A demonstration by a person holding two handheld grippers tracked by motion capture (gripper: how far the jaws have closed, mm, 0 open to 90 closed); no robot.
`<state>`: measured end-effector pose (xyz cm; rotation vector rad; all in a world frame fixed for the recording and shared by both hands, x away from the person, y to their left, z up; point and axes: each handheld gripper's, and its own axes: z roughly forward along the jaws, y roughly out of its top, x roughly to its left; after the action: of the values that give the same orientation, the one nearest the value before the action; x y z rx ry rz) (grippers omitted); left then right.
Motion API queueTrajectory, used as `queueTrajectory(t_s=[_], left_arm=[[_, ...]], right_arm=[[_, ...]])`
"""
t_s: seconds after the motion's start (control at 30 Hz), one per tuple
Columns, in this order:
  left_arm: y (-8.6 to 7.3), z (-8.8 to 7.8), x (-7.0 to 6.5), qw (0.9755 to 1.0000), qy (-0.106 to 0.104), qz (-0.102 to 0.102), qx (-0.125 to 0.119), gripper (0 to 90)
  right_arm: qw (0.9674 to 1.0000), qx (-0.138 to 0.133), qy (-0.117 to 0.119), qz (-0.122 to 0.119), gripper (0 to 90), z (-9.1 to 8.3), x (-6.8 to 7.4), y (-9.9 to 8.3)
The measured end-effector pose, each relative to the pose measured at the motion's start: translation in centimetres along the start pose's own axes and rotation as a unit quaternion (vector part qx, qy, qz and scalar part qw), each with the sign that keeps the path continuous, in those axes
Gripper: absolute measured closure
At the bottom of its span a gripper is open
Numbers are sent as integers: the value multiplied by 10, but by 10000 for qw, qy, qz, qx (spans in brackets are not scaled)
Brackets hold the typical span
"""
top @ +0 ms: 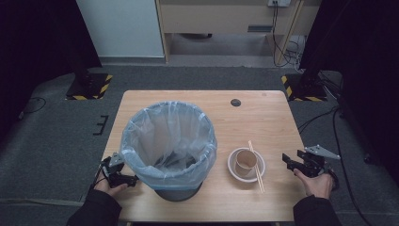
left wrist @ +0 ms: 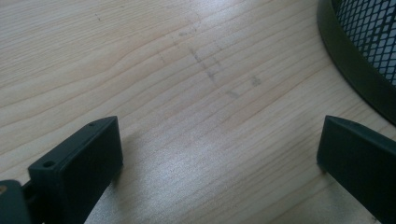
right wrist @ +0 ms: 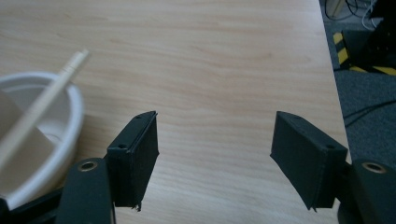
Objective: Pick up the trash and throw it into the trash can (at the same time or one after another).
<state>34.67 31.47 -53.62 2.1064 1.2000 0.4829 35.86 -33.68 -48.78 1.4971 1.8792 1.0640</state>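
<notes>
A black mesh bin (top: 169,146) lined with a pale blue plastic bag stands on the wooden table (top: 254,117), left of centre. To its right sits a white bowl (top: 246,165) with a brown paper cup (top: 245,161) lying in it and wooden chopsticks (top: 256,167) across it. My left gripper (top: 123,176) rests low at the bin's left side, open, with bare wood between its jaws (left wrist: 219,154); the bin's base (left wrist: 359,60) shows at the right. My right gripper (top: 292,162) is open at the table's right edge, right of the bowl (right wrist: 42,135), nothing between its jaws (right wrist: 215,158).
A small dark round cap (top: 235,102) sits in the tabletop near the far edge. Grey carpet surrounds the table, with black stands on yellow-striped bases (top: 89,84) at the far left and right and cables (top: 324,117) on the floor at the right.
</notes>
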Motion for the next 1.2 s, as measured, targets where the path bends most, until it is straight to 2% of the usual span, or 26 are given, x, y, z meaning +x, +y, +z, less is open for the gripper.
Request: queueTrajectory(t_s=[0.17, 0.33, 0.37, 0.4, 0.43, 0.63, 0.8, 0.87, 1.2], left_arm=[[0, 0, 0, 10000, 0, 1, -1, 0], [0, 0, 0, 10000, 4, 10, 7, 0], [0, 0, 0, 10000, 1, 11, 7, 0], [0, 0, 0, 10000, 1, 11, 7, 0], [0, 0, 0, 10000, -1, 15, 8, 0], [1, 1, 0, 10000, 1, 10, 6, 0], [1, 1, 0, 10000, -1, 10, 5, 0], [1, 1, 0, 10000, 2, 8, 6, 0], [1, 2, 0, 10000, 13, -3, -3, 0]], right_arm=[[9996, -228, 153, -118, 343, -10, 14, 19], [9990, -356, 263, -62, 351, -17, 20, 31], [9983, -497, 284, -86, 352, -22, 24, 38], [9983, -497, 284, -86, 352, -22, 24, 38], [9975, -616, 320, -123, 346, -26, 28, 45], [9949, -861, 472, -225, 342, -36, 39, 62], [9935, -937, 588, -255, 343, -39, 46, 68], [9932, -938, 599, -341, 341, -40, 51, 72], [9903, -1090, 776, -372, 331, -37, 60, 92]])
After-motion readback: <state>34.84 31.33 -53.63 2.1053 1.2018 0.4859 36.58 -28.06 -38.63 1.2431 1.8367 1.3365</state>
